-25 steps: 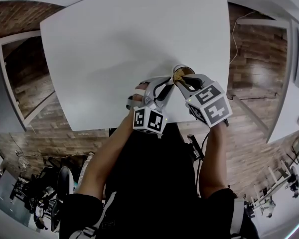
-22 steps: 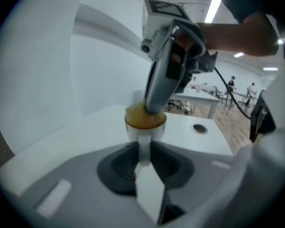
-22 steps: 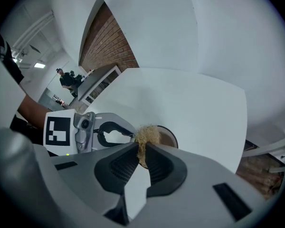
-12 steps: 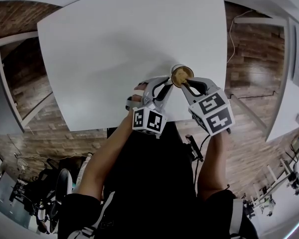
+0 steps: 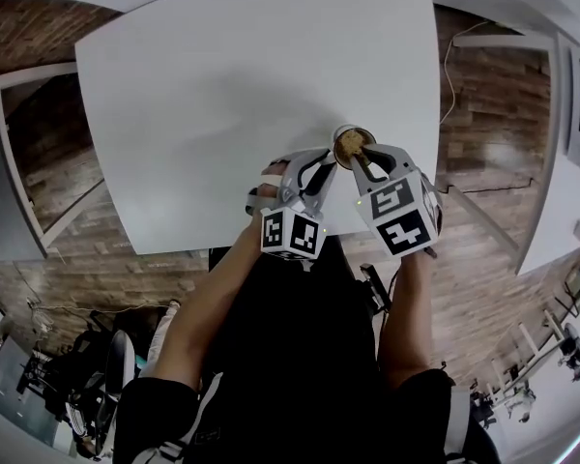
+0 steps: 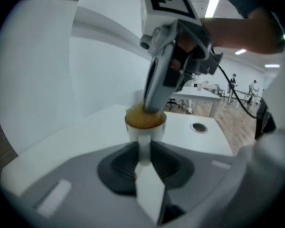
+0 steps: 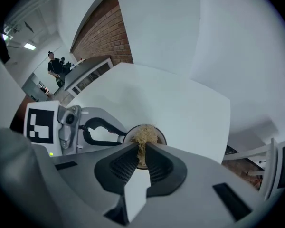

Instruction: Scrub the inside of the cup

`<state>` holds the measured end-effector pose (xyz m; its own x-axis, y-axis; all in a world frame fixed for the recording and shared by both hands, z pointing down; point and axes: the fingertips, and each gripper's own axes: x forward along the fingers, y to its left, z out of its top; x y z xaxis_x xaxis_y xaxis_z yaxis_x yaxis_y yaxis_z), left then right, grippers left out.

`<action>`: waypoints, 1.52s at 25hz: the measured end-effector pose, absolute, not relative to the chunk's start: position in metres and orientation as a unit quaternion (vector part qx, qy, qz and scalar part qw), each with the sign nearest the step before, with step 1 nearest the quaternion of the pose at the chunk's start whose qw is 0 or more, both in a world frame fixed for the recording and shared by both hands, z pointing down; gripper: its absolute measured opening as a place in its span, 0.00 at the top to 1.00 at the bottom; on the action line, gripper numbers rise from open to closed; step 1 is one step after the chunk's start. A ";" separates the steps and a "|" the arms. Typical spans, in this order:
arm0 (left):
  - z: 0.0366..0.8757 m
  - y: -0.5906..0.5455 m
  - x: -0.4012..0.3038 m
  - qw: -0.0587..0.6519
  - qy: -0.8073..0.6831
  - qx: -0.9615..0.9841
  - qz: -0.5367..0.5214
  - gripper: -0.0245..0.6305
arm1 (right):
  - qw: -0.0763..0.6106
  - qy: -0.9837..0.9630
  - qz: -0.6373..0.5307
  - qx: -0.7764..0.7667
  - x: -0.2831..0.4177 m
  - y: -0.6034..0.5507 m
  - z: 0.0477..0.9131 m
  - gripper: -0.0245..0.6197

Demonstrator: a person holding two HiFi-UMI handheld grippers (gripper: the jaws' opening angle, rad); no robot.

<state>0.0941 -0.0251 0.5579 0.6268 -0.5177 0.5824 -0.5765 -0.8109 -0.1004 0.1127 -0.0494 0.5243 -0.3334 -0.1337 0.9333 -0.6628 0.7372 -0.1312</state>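
Observation:
A small white cup stands near the front edge of the white table. My left gripper is shut on its wall from the left; in the left gripper view the cup sits pinched between the pads. A tan fibrous scrubber fills the cup's mouth. My right gripper reaches in from the right and is shut on that scrubber, pressing it down inside the cup. In the left gripper view the right gripper comes down onto the scrubber from above.
The table's front edge lies just under both grippers, with the person's arms and dark clothing below it. Wood floor surrounds the table. A round cable hole sits in the tabletop beyond the cup. More tables and people stand far off.
The right gripper has swung a little, its marker cube shifting down and then back left, with the scrubber staying in the cup. The left gripper and cup have held still.

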 end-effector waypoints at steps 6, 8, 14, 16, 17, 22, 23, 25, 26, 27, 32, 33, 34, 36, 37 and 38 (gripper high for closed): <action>0.558 -0.020 0.091 0.050 -0.306 0.901 0.303 0.85 | 0.498 -0.772 0.247 0.310 0.130 -0.053 0.497 0.90; 0.558 -0.020 0.092 0.050 -0.305 0.902 0.302 0.85 | 0.506 -0.769 0.249 0.303 0.127 -0.055 0.507 0.90; 0.558 -0.021 0.094 0.050 -0.305 0.904 0.295 0.85 | 0.565 -0.744 0.236 0.269 0.116 -0.052 0.546 0.90; 0.559 -0.022 0.094 0.046 -0.305 0.905 0.295 0.85 | 0.578 -0.736 0.233 0.263 0.113 -0.052 0.553 0.90; 0.559 -0.022 0.094 0.044 -0.304 0.905 0.295 0.85 | 0.582 -0.734 0.234 0.259 0.111 -0.053 0.556 0.90; 0.560 -0.021 0.095 0.040 -0.306 0.906 0.290 0.85 | 0.591 -0.733 0.235 0.242 0.103 -0.050 0.562 0.90; 0.561 -0.022 0.095 0.042 -0.307 0.906 0.290 0.85 | 0.586 -0.738 0.238 0.237 0.102 -0.049 0.559 0.90; 0.561 -0.022 0.095 0.043 -0.308 0.905 0.291 0.85 | 0.559 -0.755 0.256 0.228 0.098 -0.044 0.547 0.90; 0.561 -0.022 0.095 0.044 -0.309 0.904 0.291 0.85 | 0.541 -0.765 0.266 0.227 0.097 -0.042 0.538 0.90; 0.561 -0.021 0.095 0.044 -0.309 0.904 0.291 0.85 | 0.523 -0.774 0.274 0.230 0.097 -0.042 0.527 0.90; 0.560 -0.022 0.096 0.045 -0.311 0.904 0.290 0.85 | 0.496 -0.778 0.297 0.247 0.102 -0.048 0.520 0.90; 0.560 -0.023 0.096 0.044 -0.311 0.904 0.290 0.85 | 0.506 -0.770 0.299 0.247 0.103 -0.049 0.529 0.90; 0.560 -0.023 0.096 0.043 -0.310 0.904 0.290 0.85 | 0.519 -0.762 0.300 0.246 0.104 -0.049 0.539 0.90; 0.560 -0.023 0.097 0.041 -0.307 0.905 0.292 0.85 | 0.543 -0.746 0.299 0.242 0.103 -0.047 0.554 0.90; 0.561 -0.023 0.096 0.041 -0.307 0.905 0.293 0.85 | 0.551 -0.741 0.299 0.240 0.101 -0.047 0.558 0.90; 0.561 -0.023 0.096 0.041 -0.307 0.904 0.294 0.85 | 0.554 -0.739 0.301 0.238 0.099 -0.048 0.562 0.90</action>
